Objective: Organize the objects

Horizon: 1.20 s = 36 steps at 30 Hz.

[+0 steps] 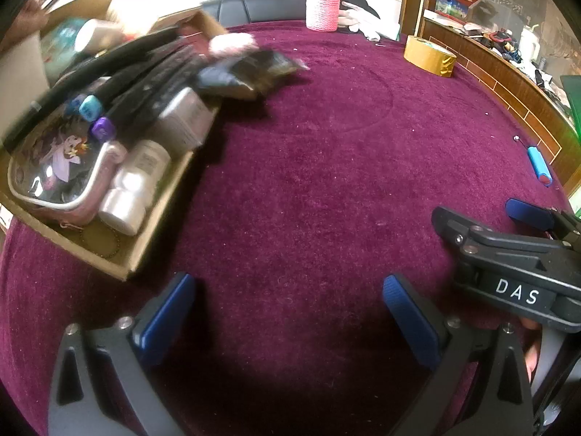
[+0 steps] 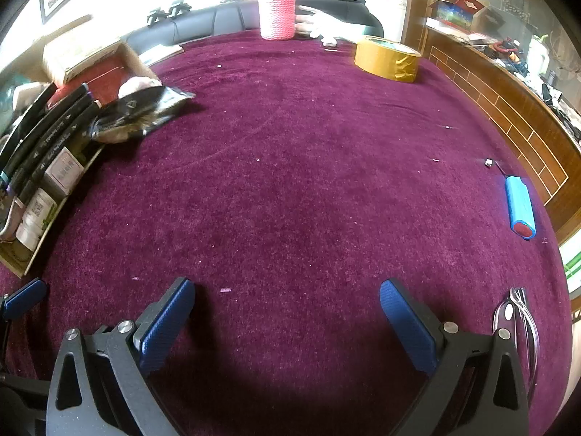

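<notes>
Hovering over the purple cloth, the left gripper and right gripper gape wide, empty; the cardboard box sits packed at left of frame.

We record a lived-in home room: plum velvet-covered table, black leather sofa, cluttered wooden sideboard, pink crochet-sleeved flask.

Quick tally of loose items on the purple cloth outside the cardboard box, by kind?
Yellow tape roll: 1
Blue cylindrical battery pack: 1
Pink knit-sleeved bottle: 1
Clear-framed glasses: 1
Total: 4, all on the purple cloth, outside the cardboard box.
</notes>
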Tool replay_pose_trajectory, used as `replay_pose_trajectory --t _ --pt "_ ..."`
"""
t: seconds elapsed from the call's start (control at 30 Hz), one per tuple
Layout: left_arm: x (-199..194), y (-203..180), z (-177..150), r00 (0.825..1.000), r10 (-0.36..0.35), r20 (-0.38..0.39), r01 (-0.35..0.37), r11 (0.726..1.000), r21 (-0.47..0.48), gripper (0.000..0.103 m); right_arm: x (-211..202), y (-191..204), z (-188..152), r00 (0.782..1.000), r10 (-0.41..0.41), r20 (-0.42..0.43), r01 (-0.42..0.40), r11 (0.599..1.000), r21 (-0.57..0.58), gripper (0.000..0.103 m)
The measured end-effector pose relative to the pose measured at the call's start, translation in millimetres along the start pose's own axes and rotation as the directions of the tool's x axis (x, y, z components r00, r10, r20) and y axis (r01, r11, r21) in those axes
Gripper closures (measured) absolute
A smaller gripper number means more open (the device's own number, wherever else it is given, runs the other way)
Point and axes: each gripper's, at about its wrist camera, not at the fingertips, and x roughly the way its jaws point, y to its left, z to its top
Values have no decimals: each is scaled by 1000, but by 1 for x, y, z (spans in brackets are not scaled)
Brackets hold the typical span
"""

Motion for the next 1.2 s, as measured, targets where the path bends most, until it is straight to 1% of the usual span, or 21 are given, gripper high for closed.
replay_pose_trajectory --t 1.2 --pt "-6 0 -1 1000 1 0 -1 1000 -2 0 0 2 0 1000 0 -1 0 1000 0 0"
